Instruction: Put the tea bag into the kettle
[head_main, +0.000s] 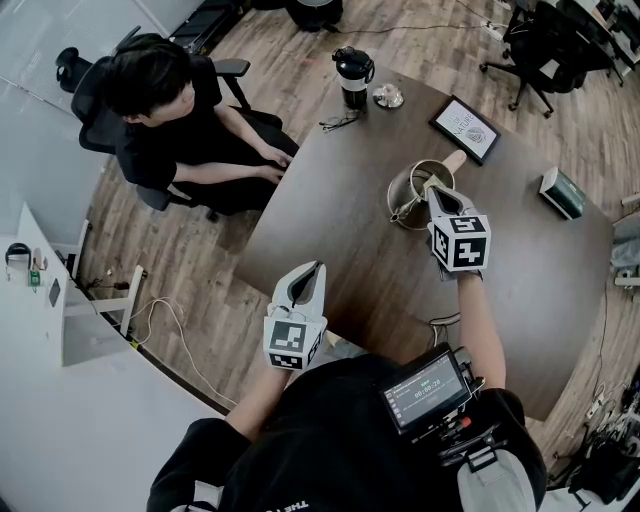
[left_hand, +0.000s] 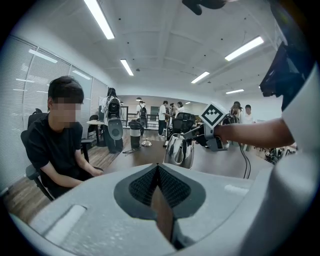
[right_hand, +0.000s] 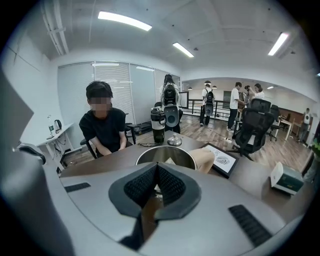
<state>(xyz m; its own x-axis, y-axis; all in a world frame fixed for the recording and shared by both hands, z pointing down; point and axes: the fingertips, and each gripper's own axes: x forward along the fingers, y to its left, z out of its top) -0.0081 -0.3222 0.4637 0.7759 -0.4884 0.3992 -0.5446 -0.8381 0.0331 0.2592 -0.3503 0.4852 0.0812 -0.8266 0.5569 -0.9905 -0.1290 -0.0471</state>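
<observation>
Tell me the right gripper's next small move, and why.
Probably open the right gripper: its jaws look shut on the tea bag, which hangs inside the kettle's open mouth, so letting go should drop it in.

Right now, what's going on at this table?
A person holds a hand-held gripper in each hand at a dark table. The right hand-held gripper is over the open metal kettle, jaws closed on what looks like the tea bag. The left hand-held gripper is shut and empty, near the table's edge.
</observation>
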